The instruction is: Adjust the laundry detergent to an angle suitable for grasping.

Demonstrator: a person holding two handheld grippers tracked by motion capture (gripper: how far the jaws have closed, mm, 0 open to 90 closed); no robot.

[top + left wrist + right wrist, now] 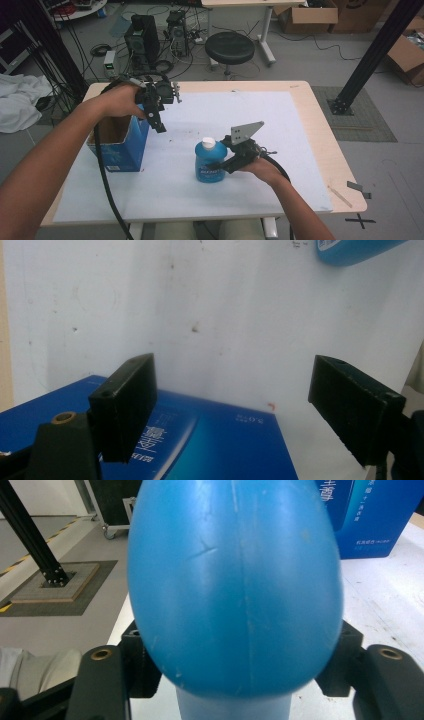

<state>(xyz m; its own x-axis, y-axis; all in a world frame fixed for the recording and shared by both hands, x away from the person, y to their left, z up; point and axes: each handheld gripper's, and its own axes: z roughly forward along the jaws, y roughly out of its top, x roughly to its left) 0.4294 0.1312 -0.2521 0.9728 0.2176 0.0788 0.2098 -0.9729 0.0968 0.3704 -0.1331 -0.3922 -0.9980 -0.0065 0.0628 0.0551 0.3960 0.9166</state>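
A blue bottle (210, 164) with a white cap (208, 143) stands upright on the white mat (280, 150) near the table's middle. My right gripper (221, 164) reaches in from the right at its lower half. In the right gripper view the bottle (235, 580) sits between the jaws, with a thin gap at each side of its narrow part; the right gripper (240, 667) is open. My left gripper (159, 122) hangs open and empty over the right rim of an open blue box (120, 147). The left gripper (235, 405) looks down on the box's side (215, 450) and the bottle's edge (350, 250).
The blue box stands at the table's left edge; it shows behind the bottle as the blue box (370, 515). A stick (340, 196) lies at the right front corner. Beyond the table stand a black stool (229, 47), computer towers (142, 35) and a black frame post (372, 55).
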